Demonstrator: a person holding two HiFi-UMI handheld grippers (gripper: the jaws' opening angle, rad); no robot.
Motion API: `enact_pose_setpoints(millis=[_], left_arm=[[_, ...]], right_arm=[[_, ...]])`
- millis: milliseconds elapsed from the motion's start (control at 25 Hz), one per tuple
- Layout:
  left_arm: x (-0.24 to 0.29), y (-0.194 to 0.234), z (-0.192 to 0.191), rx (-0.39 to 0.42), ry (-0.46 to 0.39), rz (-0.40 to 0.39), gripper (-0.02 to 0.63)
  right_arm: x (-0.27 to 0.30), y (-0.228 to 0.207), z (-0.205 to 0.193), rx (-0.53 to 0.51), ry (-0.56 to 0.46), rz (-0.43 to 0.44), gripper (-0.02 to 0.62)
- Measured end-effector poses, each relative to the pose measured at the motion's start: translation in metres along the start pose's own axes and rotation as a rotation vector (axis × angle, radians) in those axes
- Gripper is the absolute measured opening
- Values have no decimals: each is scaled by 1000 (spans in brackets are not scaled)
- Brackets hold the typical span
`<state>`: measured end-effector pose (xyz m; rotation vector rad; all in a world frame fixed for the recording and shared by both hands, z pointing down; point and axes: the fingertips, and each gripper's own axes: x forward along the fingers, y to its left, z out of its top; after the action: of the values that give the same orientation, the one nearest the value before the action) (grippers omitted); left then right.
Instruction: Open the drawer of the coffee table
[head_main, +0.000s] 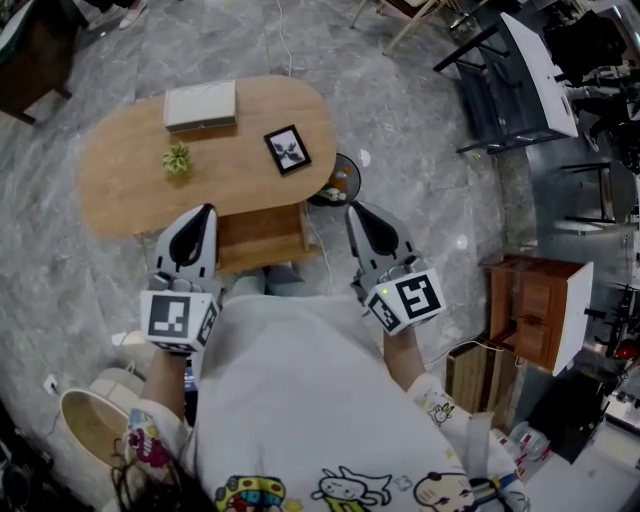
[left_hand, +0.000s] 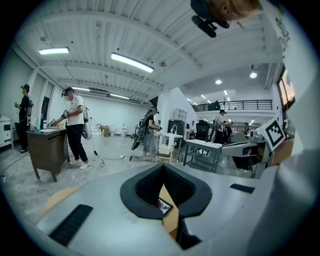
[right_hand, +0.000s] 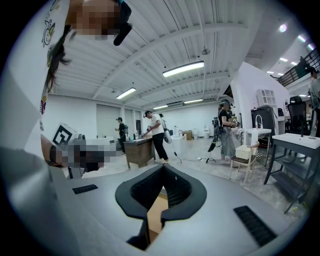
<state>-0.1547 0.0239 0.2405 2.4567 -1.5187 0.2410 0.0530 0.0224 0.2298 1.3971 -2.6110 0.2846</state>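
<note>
The oval wooden coffee table (head_main: 120, 175) stands in front of me in the head view, bearing a white box (head_main: 201, 104), a small plant (head_main: 177, 158) and a black picture frame (head_main: 288, 149). A wooden drawer section (head_main: 262, 238) juts out from its near edge, between my two grippers. My left gripper (head_main: 206, 210) hangs shut just left of it, apart from it, with nothing held. My right gripper (head_main: 354, 208) is shut and empty to the drawer's right. In the left gripper view the shut jaws (left_hand: 163, 166) frame a bit of wood and the picture frame (left_hand: 164, 204). The right gripper (right_hand: 162, 167) shows wood below.
A round black stand (head_main: 343, 180) sits at the table's right end. A dark metal rack (head_main: 505, 90) is at the upper right, a wooden cabinet (head_main: 530, 310) at the right, a pale bin (head_main: 90, 425) at the lower left. Several people (left_hand: 75, 125) work further off in the room.
</note>
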Motion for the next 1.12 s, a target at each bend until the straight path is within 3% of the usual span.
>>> enact_pose_setpoints(millis=[1120], left_arm=[[-3,-5,-3,24,17,5,3]], right_arm=[[0,1,-3,4,5,14,-2]])
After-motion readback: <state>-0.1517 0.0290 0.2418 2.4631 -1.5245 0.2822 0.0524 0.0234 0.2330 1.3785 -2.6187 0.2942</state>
